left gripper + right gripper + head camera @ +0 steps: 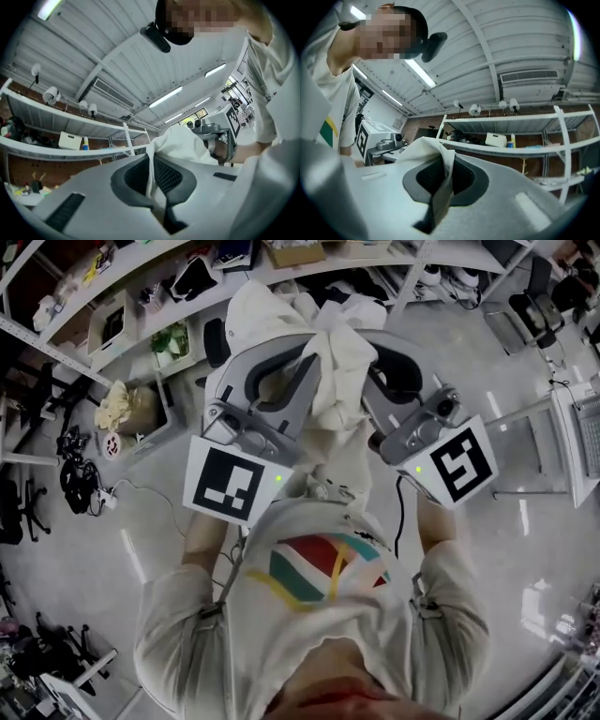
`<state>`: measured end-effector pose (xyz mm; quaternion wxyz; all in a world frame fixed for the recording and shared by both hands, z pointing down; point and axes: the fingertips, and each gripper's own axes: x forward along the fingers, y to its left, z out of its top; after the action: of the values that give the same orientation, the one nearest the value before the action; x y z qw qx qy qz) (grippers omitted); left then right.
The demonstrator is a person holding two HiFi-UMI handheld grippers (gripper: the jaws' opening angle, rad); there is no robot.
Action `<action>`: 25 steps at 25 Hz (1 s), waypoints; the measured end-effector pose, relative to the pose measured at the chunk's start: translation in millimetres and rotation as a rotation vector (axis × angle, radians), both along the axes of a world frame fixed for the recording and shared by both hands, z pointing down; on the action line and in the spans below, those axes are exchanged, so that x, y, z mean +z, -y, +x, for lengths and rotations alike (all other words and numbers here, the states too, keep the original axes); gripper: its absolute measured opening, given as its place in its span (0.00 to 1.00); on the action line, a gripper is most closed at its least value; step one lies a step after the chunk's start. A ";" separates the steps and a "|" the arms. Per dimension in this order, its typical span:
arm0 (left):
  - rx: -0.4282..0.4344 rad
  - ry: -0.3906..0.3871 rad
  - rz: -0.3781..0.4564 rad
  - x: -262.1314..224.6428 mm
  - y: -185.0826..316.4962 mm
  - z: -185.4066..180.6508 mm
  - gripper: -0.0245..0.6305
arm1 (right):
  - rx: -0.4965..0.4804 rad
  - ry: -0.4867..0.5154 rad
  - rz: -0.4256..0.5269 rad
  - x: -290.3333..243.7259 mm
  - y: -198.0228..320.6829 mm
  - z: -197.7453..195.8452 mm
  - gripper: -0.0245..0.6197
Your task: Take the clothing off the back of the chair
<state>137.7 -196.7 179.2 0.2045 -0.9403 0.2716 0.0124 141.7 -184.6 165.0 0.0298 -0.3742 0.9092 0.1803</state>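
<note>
The clothing (328,362) is a white garment, bunched up and held in the air in front of my chest, above the floor. My left gripper (312,367) is shut on its left side and my right gripper (372,360) on its right side. In the left gripper view the jaws (151,180) pinch a thin fold, and the white cloth (183,145) billows beyond them. The right gripper (443,183) clamps another fold of the cloth (423,149) the same way. A dark chair part (216,338) peeks out behind the garment; the rest of the chair is hidden.
White shelving (131,296) with boxes and gear runs along the far side. A tangle of black cables (77,479) lies on the floor at left. A white table (567,432) stands at right, and office chairs (525,310) stand at upper right.
</note>
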 end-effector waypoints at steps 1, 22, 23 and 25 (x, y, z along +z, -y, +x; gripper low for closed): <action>-0.006 0.025 -0.037 18.3 3.8 1.2 0.06 | 0.005 0.008 -0.052 18.4 4.7 1.9 0.05; -0.063 -0.029 -0.527 218.1 22.5 -38.7 0.06 | 0.169 0.008 -0.566 233.3 21.0 1.4 0.05; -0.070 -0.024 -0.535 222.8 18.5 -38.8 0.06 | 0.173 0.011 -0.571 237.5 16.4 2.3 0.05; -0.099 -0.020 -0.542 229.5 8.0 -39.4 0.06 | 0.171 0.020 -0.579 244.0 4.3 4.8 0.05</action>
<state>98.3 -204.7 408.7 -0.0572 -0.9462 0.3125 -0.0615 146.6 -188.9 409.0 -0.0844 -0.4441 0.8876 -0.0884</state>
